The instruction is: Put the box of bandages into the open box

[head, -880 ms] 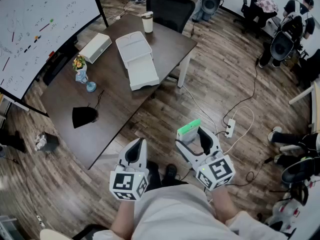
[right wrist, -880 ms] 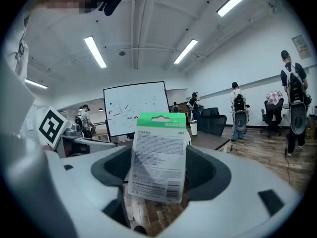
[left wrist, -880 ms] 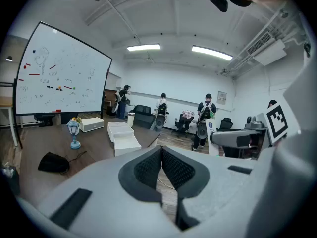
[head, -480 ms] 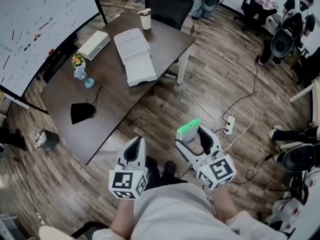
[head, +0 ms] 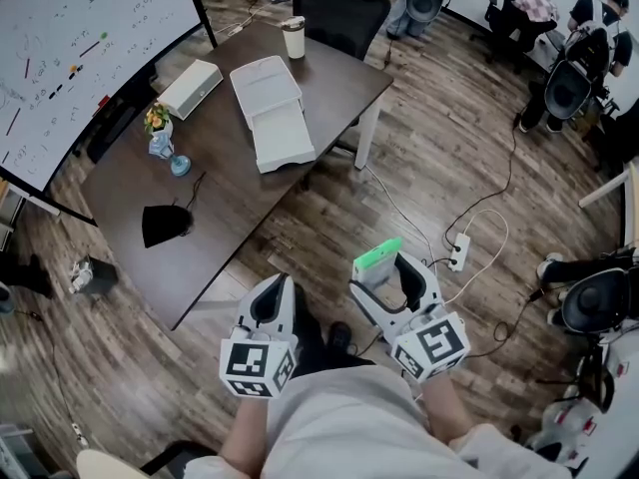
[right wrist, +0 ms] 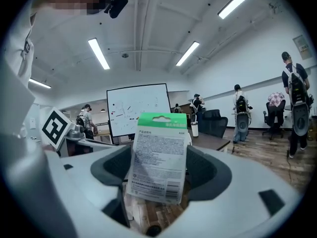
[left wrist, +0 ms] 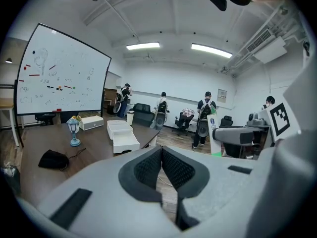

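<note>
Currently, the right gripper [head: 385,268] clamps the box of bandages [right wrist: 159,157] upright between its jaws. The left gripper [left wrist: 161,157] has its jaws together. The open box [head: 283,140] lies well ahead on the table [head: 220,203], its interior plain white.

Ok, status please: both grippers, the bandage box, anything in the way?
Left gripper shut, empty. Right gripper shut on box of bandages, held upright. Open box ahead on table, away from both grippers; cup stands beyond it.

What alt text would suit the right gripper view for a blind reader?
The right tool grips a green-topped box of bandages upright between its jaws. Behind it are a whiteboard and several people in a bright office.
</note>
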Demonstrator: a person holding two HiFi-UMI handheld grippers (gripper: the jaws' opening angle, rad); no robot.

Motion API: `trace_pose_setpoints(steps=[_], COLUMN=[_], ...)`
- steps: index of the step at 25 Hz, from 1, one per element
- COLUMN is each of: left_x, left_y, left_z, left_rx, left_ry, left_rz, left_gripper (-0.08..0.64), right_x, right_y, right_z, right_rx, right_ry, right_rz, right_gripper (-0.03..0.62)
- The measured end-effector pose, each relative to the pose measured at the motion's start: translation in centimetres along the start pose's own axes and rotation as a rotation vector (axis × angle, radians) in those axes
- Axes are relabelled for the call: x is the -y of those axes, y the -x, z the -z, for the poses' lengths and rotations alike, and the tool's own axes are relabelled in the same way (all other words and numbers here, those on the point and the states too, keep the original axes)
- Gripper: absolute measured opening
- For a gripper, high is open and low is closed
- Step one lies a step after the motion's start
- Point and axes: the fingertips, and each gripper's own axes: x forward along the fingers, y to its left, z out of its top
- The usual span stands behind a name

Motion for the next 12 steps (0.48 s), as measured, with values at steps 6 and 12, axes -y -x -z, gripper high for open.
trace_pose_setpoints(steps=[6, 12], left_x=[-1.0, -2.9], left_y=[-1.0, -1.9], left_z=[-0.2, -0.8], left_rx=[-0.015, -0.013], left_ry=[0.005, 0.014], left_rz=[0.01, 0.012], left_gripper=[0.006, 0.006], right_x=[0.5, 0.4], right_y=[-1.5, -3.7], right_z=[0.0, -0.6], right_rx=[-0.02, -0.03], right_ry=[-0.003, 0.01], right_rz=[0.004, 0.009], right_gripper=[0.357, 0.356])
